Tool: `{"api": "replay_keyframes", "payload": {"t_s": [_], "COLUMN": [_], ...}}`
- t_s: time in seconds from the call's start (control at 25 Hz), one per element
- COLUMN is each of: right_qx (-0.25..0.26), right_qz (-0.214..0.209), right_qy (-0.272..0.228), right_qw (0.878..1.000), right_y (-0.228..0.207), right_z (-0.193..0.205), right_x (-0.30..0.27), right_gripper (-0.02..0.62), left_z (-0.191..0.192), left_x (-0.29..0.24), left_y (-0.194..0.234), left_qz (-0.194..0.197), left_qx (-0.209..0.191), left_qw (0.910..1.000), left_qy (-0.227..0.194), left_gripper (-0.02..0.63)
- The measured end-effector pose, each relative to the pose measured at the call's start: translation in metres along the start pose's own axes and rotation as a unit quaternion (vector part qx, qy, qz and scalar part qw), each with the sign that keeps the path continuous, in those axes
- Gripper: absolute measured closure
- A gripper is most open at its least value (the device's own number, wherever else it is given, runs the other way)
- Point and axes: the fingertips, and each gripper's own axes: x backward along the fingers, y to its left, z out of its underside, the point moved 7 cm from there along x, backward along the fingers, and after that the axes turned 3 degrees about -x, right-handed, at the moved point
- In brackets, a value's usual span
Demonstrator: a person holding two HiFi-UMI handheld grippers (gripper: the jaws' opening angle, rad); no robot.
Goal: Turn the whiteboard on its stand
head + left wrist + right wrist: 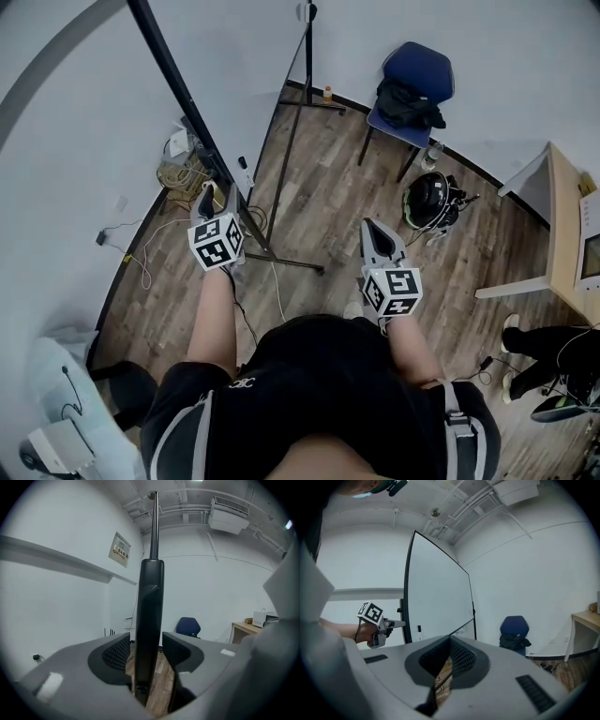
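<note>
The left arm reaches forward with the bare forearm out straight, and the left gripper [218,197] sits at the near upright edge of the whiteboard [172,80]. Its own view shows that dark edge standing between the two jaws, which are spread and released, with a gap at the right pad. The one whiteboard is upright on its stand [281,260], whose feet lie on the wood floor just ahead of the person. The right arm is bent closer to the body. The right gripper [369,227] hangs in the air right of the stand, its jaws clenched together on nothing. Counted: two grippers, one board, one blue chair [417,80], one black helmet [429,199] and one desk [562,225]. Only the right gripper view shows the board's broad white face, with the left gripper at its near edge. The left gripper view gives just that edge and a wall sign [120,549]. The head view shows the stand's feet and the helmet from above.
</note>
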Motion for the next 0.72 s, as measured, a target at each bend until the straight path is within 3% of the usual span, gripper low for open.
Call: {"api": "replay_keyframes", "payload": {"t_s": [0.24, 0.44, 0.72], "right_qx": [-0.012, -0.023, -0.018], "right_qz": [0.018, 0.024, 0.021], "right_qy": [0.008, 0.015, 0.017], "right_qw": [1.0, 0.999, 0.999], "right_y": [-0.005, -0.006, 0.007], "right_z": [0.007, 0.012, 0.02], "right_x": [0.011, 0.014, 0.016], "right_gripper": [0.598, 0.598, 0.598], "left_z": [-0.005, -0.003, 0.0], "left_x": [-0.015, -0.018, -0.014], "left_y": [-0.001, -0.003, -0.004], "left_qz": [0.005, 0.0, 0.005], "left_qx": [0.005, -0.028, -0.034], "left_qw": [1.0, 0.9995, 0.9994], "left_qy": [0.002, -0.016, -0.001], "left_gripper": [0.408, 0.416, 0.419]}}
